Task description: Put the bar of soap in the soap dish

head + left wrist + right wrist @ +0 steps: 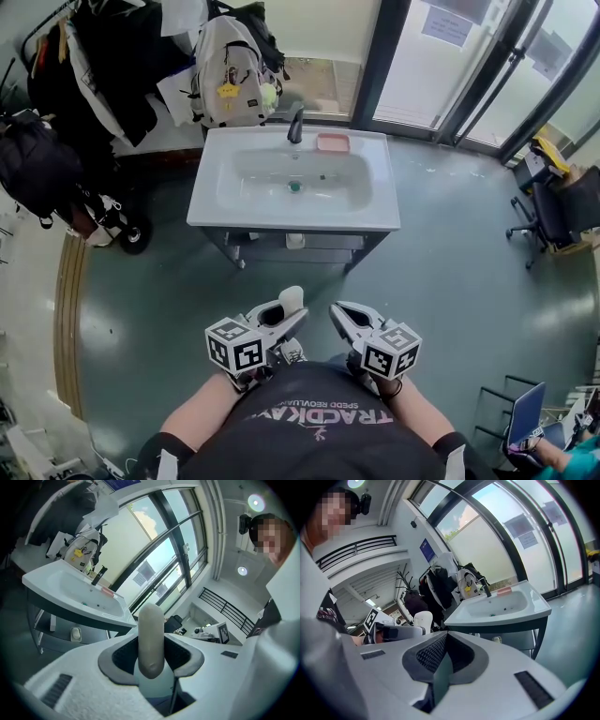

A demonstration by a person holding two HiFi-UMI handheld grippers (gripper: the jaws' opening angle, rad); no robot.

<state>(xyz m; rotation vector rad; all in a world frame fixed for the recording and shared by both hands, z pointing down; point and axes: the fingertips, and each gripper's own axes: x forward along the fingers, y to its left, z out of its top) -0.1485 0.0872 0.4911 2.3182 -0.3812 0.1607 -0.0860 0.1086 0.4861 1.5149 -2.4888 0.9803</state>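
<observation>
Here, the person stands well back from the white sink (217,211), with both tools held close to the chest. The left gripper (286,317) has its fingers (187,660) clamped on the bar of soap (151,639). The bar is pale and rounded, and it stands upright between the grey pads with its top end sticking out past them. The right gripper (345,314) sits just beside it. Its fingers (436,653) are pressed together with nothing between them.

The soap dish (333,142) is pink and sits on the back rim of the sink, just right of the dark faucet (296,125). It is well apart from both grippers, across a stretch of grey-green floor (450,272). I cannot tell from here whether anything lies in it.

A light backpack (230,70) hangs behind the sink's left corner, next to dark coats (89,75). An office chair (553,211) stands off to the right, near the glass doors (441,56).
</observation>
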